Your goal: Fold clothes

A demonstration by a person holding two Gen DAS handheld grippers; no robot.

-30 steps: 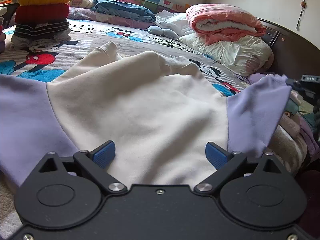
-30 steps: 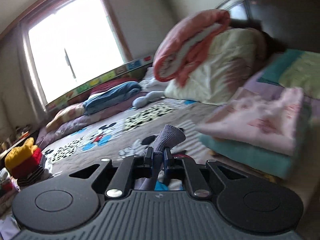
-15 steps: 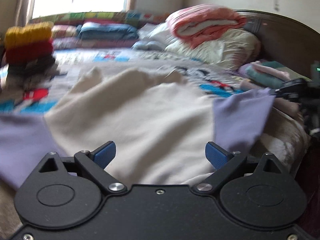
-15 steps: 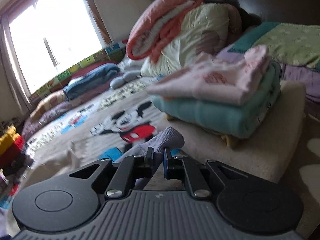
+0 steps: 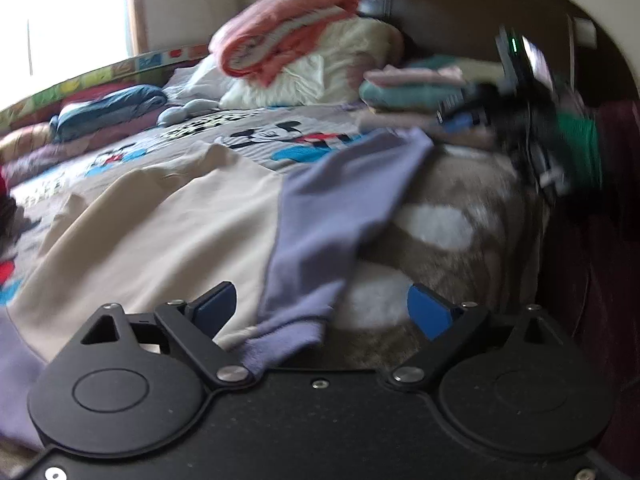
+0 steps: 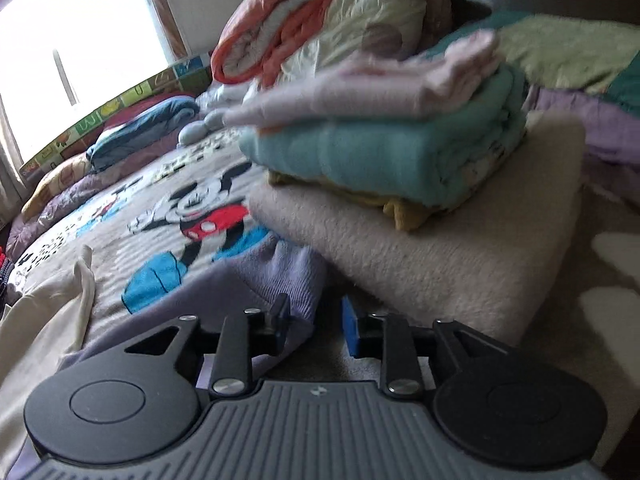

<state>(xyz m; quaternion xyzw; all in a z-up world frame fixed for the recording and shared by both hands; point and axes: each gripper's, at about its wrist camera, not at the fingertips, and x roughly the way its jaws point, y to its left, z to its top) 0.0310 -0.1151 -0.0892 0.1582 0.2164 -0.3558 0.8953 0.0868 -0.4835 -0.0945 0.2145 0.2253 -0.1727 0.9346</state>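
Observation:
A cream sweatshirt [image 5: 160, 224] with lilac sleeves lies spread on the bed. Its right sleeve [image 5: 340, 200] runs toward the bed's right side, with one end at my left gripper. My left gripper [image 5: 322, 308] is open, with lilac sleeve cloth lying between its blue pads. In the right wrist view the sleeve cuff [image 6: 280, 280] lies on the bed against the left pad of my right gripper [image 6: 316, 320], which is open and holds nothing. The right gripper also shows blurred in the left wrist view [image 5: 520, 112].
A stack of folded clothes, teal [image 6: 380, 156] and pink, sits on a cream folded blanket [image 6: 440, 248] just right of the cuff. Pillows and an orange quilt [image 5: 280, 36] lie by the dark headboard. More bedding lines the window side.
My right gripper lowered the sleeve cuff to the bed and opened, letting it go. My left gripper swung right, from the sweatshirt's body to the right sleeve.

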